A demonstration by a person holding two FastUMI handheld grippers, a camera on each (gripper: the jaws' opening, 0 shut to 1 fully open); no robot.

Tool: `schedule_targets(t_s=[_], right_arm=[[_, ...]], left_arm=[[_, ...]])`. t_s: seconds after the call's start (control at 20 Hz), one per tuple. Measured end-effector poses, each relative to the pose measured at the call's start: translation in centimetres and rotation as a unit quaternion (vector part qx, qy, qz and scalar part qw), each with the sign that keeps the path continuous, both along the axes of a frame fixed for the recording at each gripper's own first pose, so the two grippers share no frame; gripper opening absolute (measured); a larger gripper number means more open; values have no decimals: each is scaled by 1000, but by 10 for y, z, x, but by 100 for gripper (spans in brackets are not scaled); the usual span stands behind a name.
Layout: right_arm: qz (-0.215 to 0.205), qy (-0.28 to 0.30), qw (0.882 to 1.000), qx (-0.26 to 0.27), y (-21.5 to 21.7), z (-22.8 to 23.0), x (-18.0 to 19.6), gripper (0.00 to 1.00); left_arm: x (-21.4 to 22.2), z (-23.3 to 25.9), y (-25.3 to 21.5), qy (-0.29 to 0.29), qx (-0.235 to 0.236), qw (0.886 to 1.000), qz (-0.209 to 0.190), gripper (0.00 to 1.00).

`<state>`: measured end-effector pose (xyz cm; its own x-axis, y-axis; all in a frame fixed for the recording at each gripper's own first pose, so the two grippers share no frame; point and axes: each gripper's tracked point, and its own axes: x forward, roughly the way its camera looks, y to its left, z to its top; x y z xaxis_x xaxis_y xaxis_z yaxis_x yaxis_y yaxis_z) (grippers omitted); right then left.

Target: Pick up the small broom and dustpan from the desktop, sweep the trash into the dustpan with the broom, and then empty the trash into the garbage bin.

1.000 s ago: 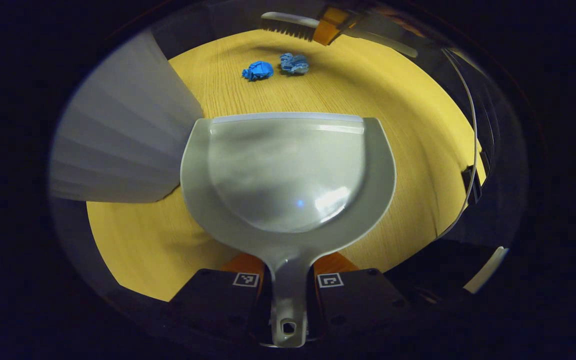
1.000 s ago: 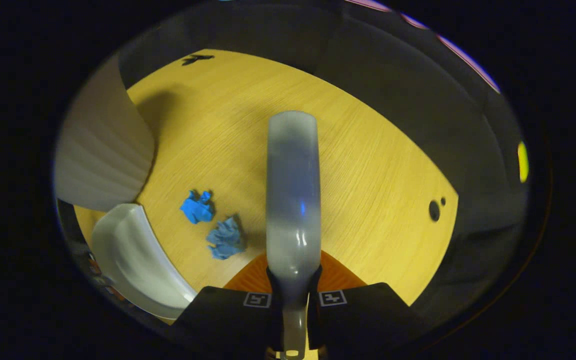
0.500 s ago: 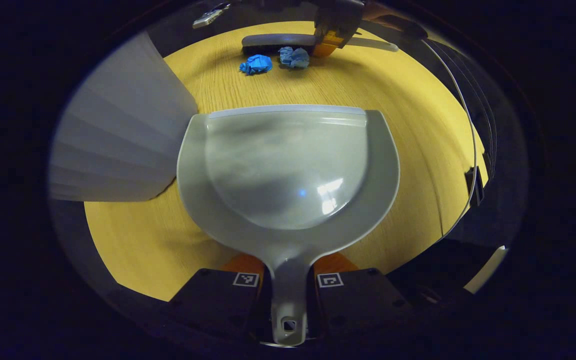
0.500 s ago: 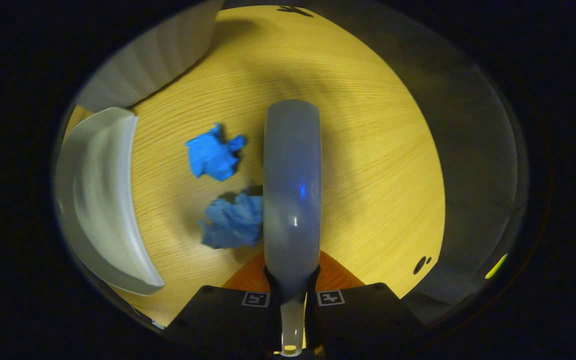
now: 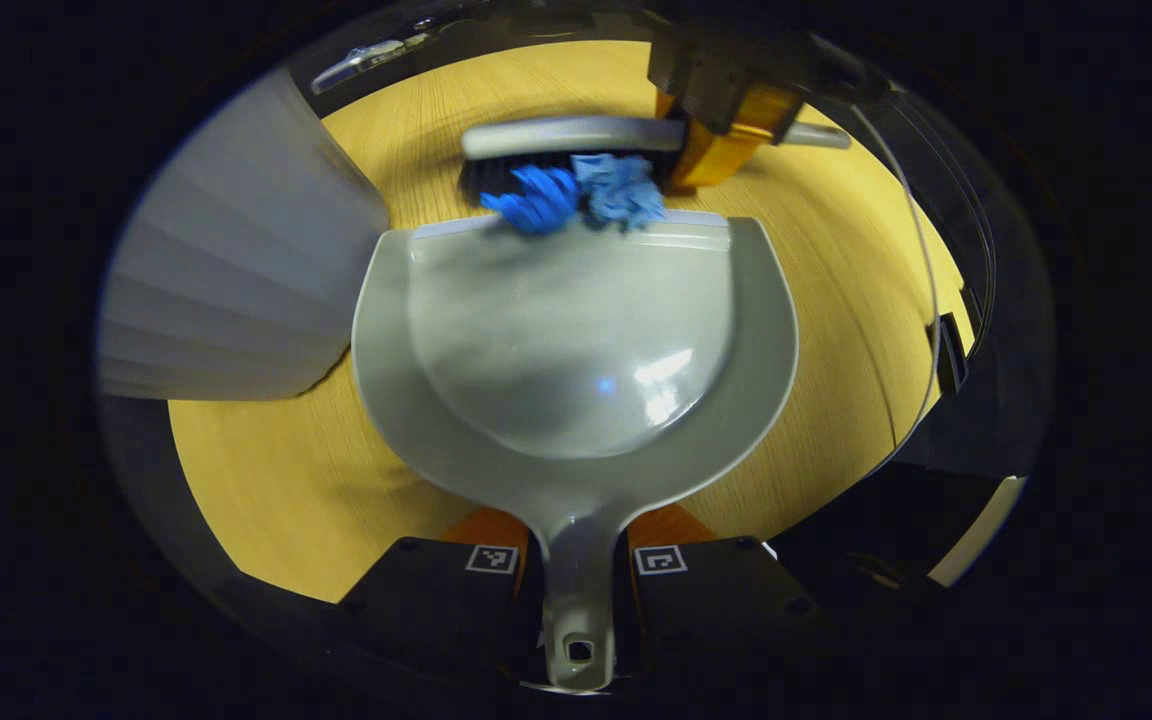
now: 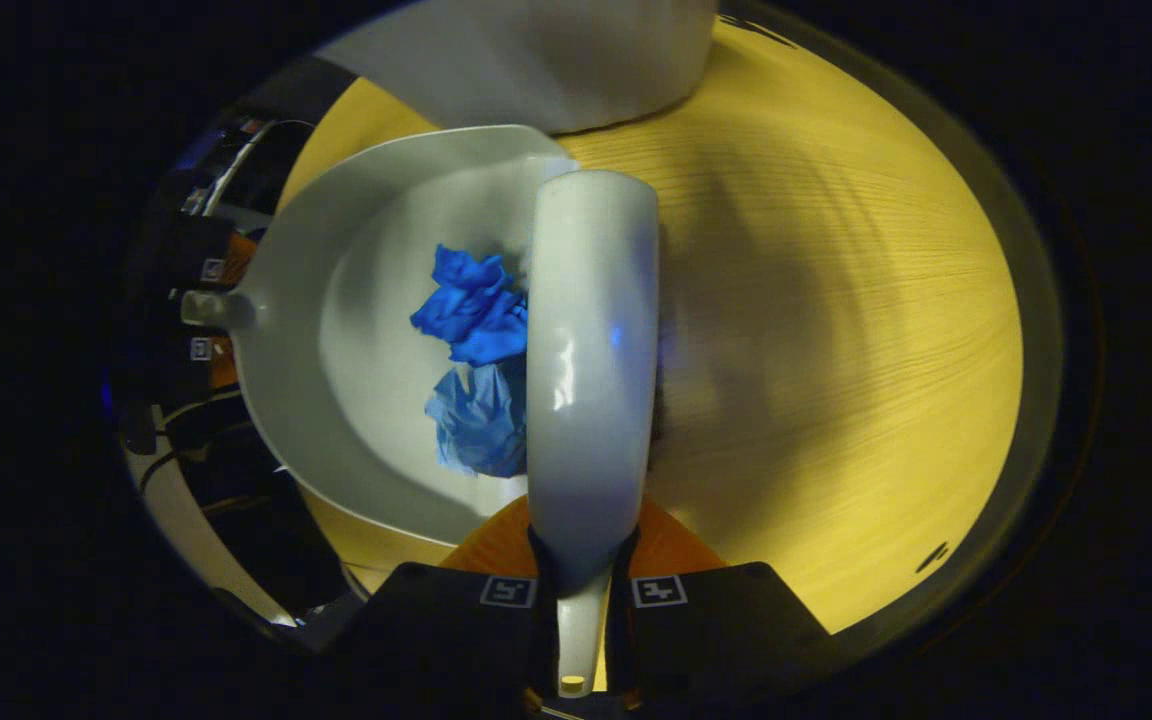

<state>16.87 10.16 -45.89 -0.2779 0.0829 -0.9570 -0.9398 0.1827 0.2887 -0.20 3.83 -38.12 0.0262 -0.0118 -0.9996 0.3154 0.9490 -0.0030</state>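
My left gripper (image 5: 576, 560) is shut on the handle of the grey dustpan (image 5: 576, 400), which lies flat on the yellow wooden desktop (image 5: 836, 300). My right gripper (image 6: 581, 590) is shut on the handle of the small grey broom (image 6: 591, 350). The broom (image 5: 576, 135) stands along the dustpan's front lip with the right gripper (image 5: 726, 110) behind it. Two crumpled blue paper scraps (image 5: 581, 197) sit at the lip, pressed against the bristles. In the right gripper view the scraps (image 6: 476, 360) lie inside the dustpan (image 6: 336, 350), left of the broom.
A white ribbed garbage bin (image 5: 236, 290) stands left of the dustpan, close to its rim; it sits beyond the pan (image 6: 536, 60) in the right gripper view. Bare desktop (image 6: 836, 350) stretches to the right of the broom. A cable (image 5: 936, 300) runs along the desk's right edge.
The broom has swept both blue scraps across the desk toward the dustpan, up to and over its front lip. The dustpan has stayed nearly still.
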Motion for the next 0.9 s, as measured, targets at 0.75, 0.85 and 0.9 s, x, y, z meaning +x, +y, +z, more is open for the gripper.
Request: schedule_targets(t_s=[0.75,0.85,0.9], right_arm=[[-370,82,898,224,-43,102,21,20],[-409,53,868,276,-56,129,9,20],[-434,37,846,308,-65,145,11,20]], left_arm=[[21,4,-1,-92,-23,994,-46,26],[21,11,0,-114,-38,992,-44,26],[22,16,2,-127,-41,990,-44,26]])
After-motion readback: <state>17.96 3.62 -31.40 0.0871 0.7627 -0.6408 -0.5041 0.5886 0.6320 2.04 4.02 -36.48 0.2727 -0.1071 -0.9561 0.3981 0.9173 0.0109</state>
